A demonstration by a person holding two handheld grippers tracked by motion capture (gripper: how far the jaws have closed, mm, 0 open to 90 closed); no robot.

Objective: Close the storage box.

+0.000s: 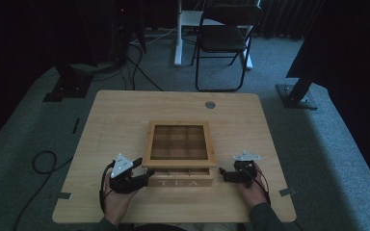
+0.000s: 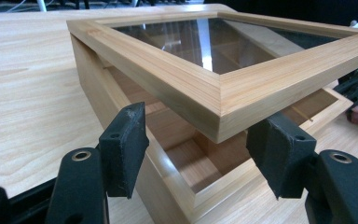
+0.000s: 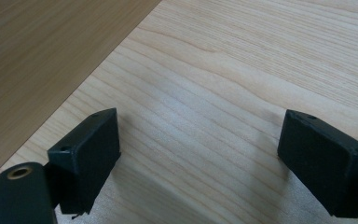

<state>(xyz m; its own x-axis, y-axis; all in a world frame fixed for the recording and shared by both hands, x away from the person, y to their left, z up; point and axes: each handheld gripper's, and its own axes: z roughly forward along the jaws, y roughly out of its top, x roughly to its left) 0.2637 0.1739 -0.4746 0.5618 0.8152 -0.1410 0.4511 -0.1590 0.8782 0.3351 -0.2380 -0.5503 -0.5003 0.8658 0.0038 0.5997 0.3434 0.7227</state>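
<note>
A wooden tea box (image 1: 179, 182) marked TEA stands at the middle front of the table. Its glass-paned lid (image 1: 178, 142) is tilted up at the front, so a gap shows the compartments. My left gripper (image 1: 143, 177) is at the box's front left corner. In the left gripper view it (image 2: 200, 140) is open, with the raised lid corner (image 2: 223, 100) between its jaws and above the box base (image 2: 186, 172); I cannot tell if they touch. My right gripper (image 1: 224, 174) is beside the box's right side. It (image 3: 200, 144) is open over bare table, the box wall (image 3: 37, 60) at upper left.
The light wooden table (image 1: 125, 115) has a round grey grommet (image 1: 210, 104) at the back. Beyond it a black folding chair (image 1: 224, 41) stands on the carpet. Cables (image 1: 43, 161) lie on the floor at the left. Tape tabs (image 1: 285, 192) mark the table's front edges.
</note>
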